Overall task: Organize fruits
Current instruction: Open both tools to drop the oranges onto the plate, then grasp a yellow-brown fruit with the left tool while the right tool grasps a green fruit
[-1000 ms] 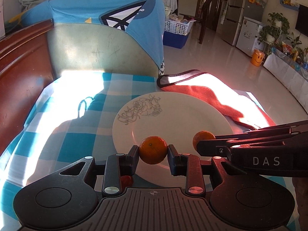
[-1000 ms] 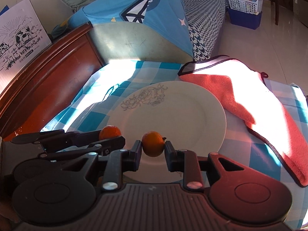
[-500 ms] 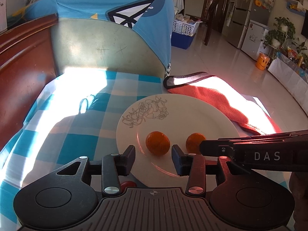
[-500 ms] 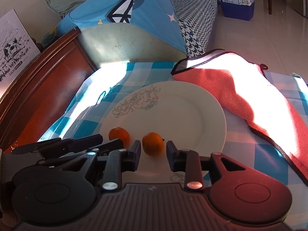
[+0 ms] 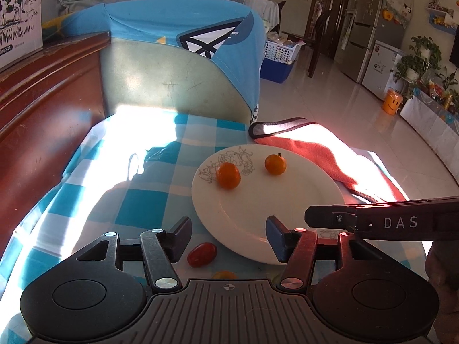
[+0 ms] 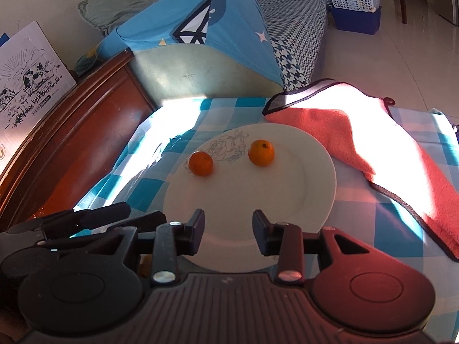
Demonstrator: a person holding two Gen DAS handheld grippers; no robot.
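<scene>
The red tomato point(image 5: 202, 254) lies on the cloth off the plate point(image 5: 287, 215), low in the frame just below the empty, wide-apart left gripper point(image 5: 228, 239), nearer than the also open right gripper point(image 6: 228, 236).

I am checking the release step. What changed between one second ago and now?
Both grippers, left and right, let go of their oranges, opened and pulled back. Both oranges now rest apart on the plate. Plate and red towel stayed put.
</scene>
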